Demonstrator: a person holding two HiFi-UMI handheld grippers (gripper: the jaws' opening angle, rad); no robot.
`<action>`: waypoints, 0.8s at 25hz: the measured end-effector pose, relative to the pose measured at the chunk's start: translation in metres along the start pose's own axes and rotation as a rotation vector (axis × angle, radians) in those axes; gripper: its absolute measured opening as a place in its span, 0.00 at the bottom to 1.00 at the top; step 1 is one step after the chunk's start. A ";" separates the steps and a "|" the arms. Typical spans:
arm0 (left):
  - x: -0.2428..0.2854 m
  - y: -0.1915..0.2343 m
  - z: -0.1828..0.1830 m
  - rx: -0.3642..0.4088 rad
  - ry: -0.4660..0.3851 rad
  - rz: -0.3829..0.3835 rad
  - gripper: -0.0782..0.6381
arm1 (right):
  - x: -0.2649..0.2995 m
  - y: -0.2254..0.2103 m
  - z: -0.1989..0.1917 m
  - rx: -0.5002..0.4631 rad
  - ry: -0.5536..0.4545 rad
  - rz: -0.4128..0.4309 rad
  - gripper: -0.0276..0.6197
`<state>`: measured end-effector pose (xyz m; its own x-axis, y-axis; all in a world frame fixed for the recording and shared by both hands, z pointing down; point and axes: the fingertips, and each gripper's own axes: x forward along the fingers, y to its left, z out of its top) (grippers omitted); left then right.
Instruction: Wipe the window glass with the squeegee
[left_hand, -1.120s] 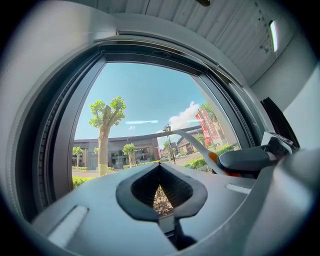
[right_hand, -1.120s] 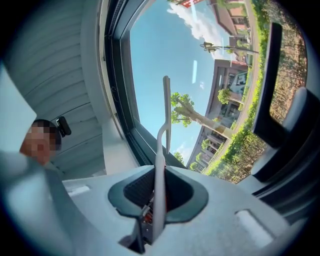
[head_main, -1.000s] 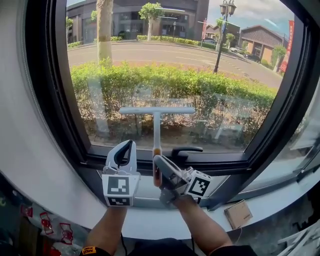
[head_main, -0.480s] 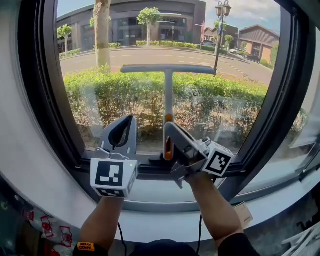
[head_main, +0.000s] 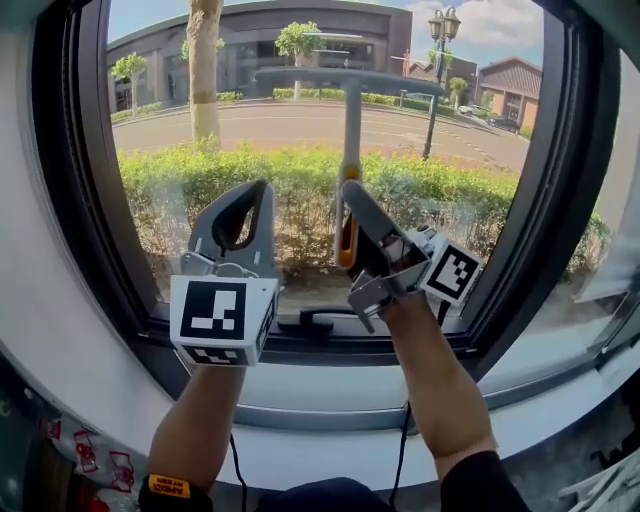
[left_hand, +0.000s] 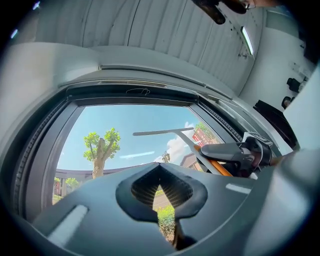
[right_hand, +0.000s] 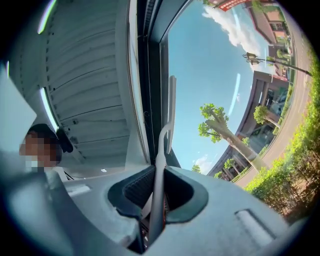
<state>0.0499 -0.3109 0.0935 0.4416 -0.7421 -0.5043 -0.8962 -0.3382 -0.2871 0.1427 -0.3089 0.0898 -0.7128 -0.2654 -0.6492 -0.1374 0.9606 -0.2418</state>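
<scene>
L claw (head_main: 252, 205), at 8 o'clock, is pressed together w/ nothing in it, idle. R claw (head_main: 350, 225), centre, pinches the squeegee (head_main: 352, 120) handle. Its blade sits at 12, apparently on the window glass (head_main: 200, 170) near the top. We judge a stroke is starting. Next: pull down, steady pressure.

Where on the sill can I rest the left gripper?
Bare: the sill between the left arm and right arm, and beyond the right arm. Crowded: mid lower frame, where the window handle sits below the squeegee and right gripper.
</scene>
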 end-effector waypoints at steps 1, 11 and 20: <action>0.001 -0.002 0.000 -0.003 0.004 -0.001 0.12 | -0.001 -0.002 0.001 0.007 0.000 -0.003 0.12; 0.003 -0.020 -0.030 -0.016 0.054 -0.010 0.12 | -0.027 -0.017 -0.013 0.064 0.004 -0.033 0.12; -0.015 -0.045 -0.094 -0.078 0.165 -0.043 0.13 | -0.079 -0.028 -0.069 0.162 0.005 -0.096 0.12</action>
<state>0.0790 -0.3387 0.1906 0.4728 -0.8082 -0.3510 -0.8798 -0.4114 -0.2381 0.1554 -0.3090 0.1970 -0.7054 -0.3542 -0.6139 -0.0929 0.9049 -0.4154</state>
